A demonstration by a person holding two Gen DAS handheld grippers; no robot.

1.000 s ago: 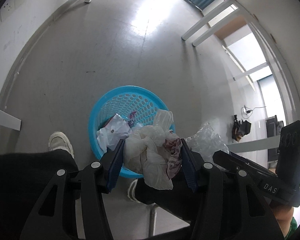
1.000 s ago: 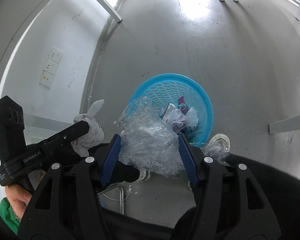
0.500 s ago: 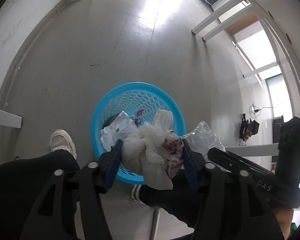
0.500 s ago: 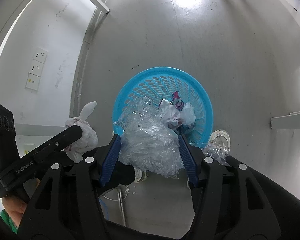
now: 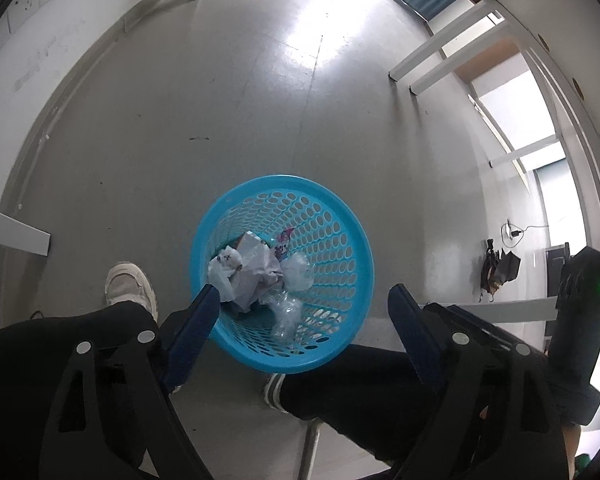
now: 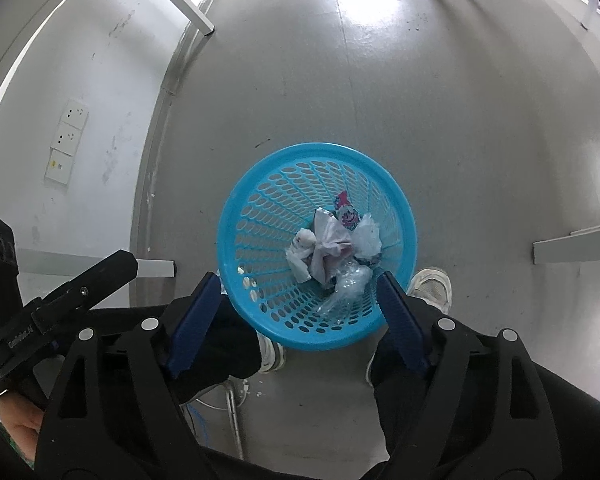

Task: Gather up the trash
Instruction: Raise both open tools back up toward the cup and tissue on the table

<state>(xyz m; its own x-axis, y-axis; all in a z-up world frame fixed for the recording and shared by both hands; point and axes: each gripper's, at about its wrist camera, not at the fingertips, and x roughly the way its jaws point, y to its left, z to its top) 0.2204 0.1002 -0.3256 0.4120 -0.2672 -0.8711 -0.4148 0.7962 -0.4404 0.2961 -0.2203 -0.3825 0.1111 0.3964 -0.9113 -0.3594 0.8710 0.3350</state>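
Note:
A blue perforated basket (image 5: pixel 352 248) (image 6: pixel 256 216) stands on the grey floor right below both grippers. Inside it lie crumpled white tissues (image 5: pixel 252 268) (image 6: pixel 324 248), a clear plastic wrap (image 5: pixel 286 312) (image 6: pixel 348 280) and a small colourful wrapper (image 6: pixel 346 210). My left gripper (image 5: pixel 304 300) hangs over the basket's near rim, its jaws opening wide with nothing between the blue pads. My right gripper (image 6: pixel 300 284) hovers the same way, jaws opening and empty. The left gripper's body (image 6: pixel 60 300) shows at the left of the right wrist view.
A person's dark trouser legs and pale shoes (image 5: pixel 130 284) (image 6: pixel 430 286) stand close to the basket. White table legs (image 5: pixel 440 56) (image 6: pixel 572 244) and a wall with sockets (image 6: pixel 66 140) border the floor. A dark bag (image 5: pixel 500 268) lies by the far right wall.
Both grippers have opened wide. The white tissue bundle has dropped out of the left one and the clear plastic wrap out of the right one; both now lie in the basket.

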